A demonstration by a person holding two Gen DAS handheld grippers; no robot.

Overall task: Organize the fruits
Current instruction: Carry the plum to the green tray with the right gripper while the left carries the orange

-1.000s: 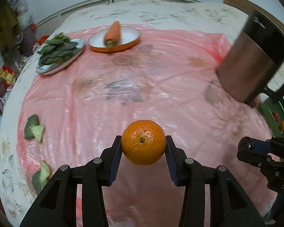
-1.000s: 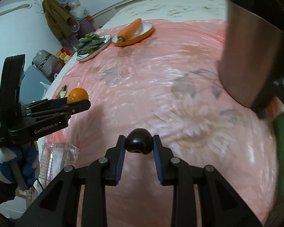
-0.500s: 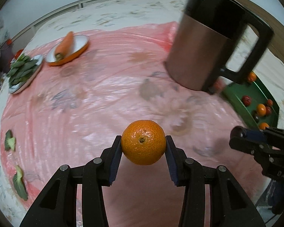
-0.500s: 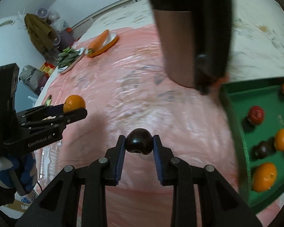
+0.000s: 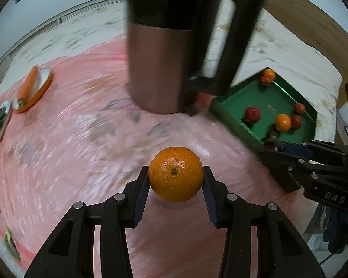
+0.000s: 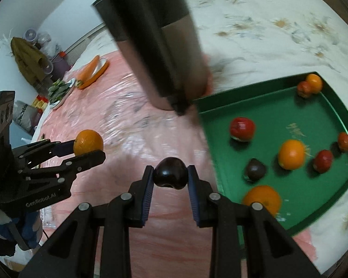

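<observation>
Fruit is what I'm sorting: my left gripper [image 5: 175, 180] is clamped on an orange [image 5: 175, 173], and my right gripper [image 6: 170, 178] is clamped on a dark plum [image 6: 170, 172], both held clear above the pink cloth [image 5: 81, 143]. The green tray [image 6: 225, 139] lies to the right, with oranges, red fruits and one dark fruit [image 6: 255, 169] loose in it. To do this step well, I'd carry the plum in first, since the right gripper is nearest the tray, and lower it almost to the floor of an open green patch before letting go, so it doesn't roll into its neighbours. The tall kettle [image 5: 160, 53] stands just left of the tray's far corner, so I'd bring the orange round on the near side of it rather than past its handle. I'd keep the two grippers apart and release one at a time.
</observation>
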